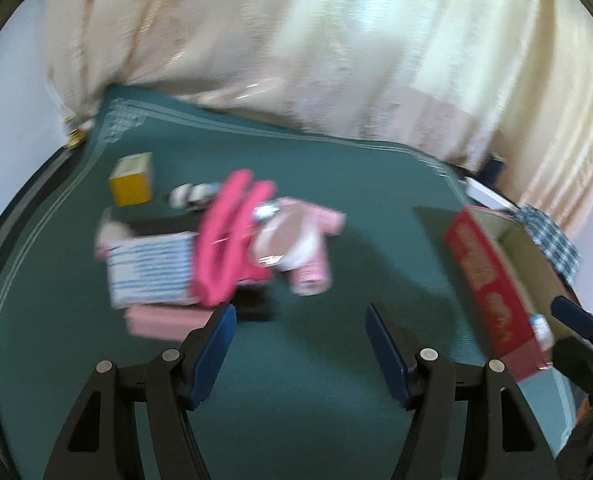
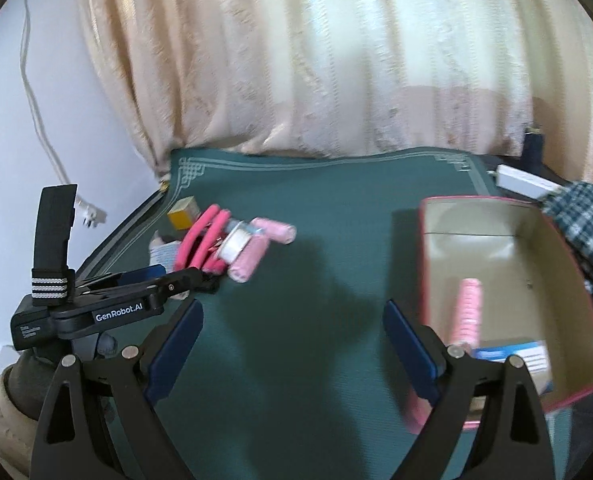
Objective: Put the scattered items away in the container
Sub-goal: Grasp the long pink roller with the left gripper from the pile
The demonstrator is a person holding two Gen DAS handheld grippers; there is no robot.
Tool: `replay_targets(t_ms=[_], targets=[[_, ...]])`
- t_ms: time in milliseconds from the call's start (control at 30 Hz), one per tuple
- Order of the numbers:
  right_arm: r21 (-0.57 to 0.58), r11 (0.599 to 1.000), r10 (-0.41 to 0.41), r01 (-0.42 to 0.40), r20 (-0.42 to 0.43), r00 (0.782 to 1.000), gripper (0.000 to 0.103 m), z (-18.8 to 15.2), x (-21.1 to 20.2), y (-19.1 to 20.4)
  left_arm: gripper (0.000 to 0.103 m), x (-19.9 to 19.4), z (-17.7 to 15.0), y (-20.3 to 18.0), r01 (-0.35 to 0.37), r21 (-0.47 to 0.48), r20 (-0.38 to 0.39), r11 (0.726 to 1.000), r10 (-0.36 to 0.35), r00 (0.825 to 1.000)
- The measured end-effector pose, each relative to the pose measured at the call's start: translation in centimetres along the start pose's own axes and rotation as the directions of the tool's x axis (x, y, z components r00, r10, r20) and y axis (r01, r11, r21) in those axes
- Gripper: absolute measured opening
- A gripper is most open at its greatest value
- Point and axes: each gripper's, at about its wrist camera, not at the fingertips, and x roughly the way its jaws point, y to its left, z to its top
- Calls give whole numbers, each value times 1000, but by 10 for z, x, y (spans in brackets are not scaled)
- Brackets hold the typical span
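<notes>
A pile of items lies on the green mat: a pink looped toy, pink striped rolls, a roll of tape, a blue-striped box, a pink box and a yellow box. My left gripper is open and empty just in front of the pile. The red open box stands on the right and holds a pink roll and a blue-white box. My right gripper is open and empty beside its left wall.
A cream curtain hangs behind the table. A checked cloth lies right of the red box, with a white box behind it. A white wall with a cable is on the left. The pile also shows in the right wrist view.
</notes>
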Motion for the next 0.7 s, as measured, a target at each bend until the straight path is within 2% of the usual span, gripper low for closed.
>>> replay_targets(t_ms=[167,267,300,433,700], targets=[[-12,999,30,-30,-56,998,93,-5,27,22,69,6,-8,50,-44,-77,-20,996,42,999],[-12,999,41,-42,-93,995,93,-10,42,30,83,12,-11,64,-40,-98,-29,994,37,999],[-10,999,43,-44,-105,994,93,-11,47,33,83,14,-11,68,-30,-101,-29,994,27,999],[0,999,41,-41,-134,990,93,-14,60,37,83,23,-11,81,4,-100,-44,995,-8,999],[11,999,43,-41,-182,982,93,-17,83,40,83,40,-3,83,-15,-35,-78,999,12,997]])
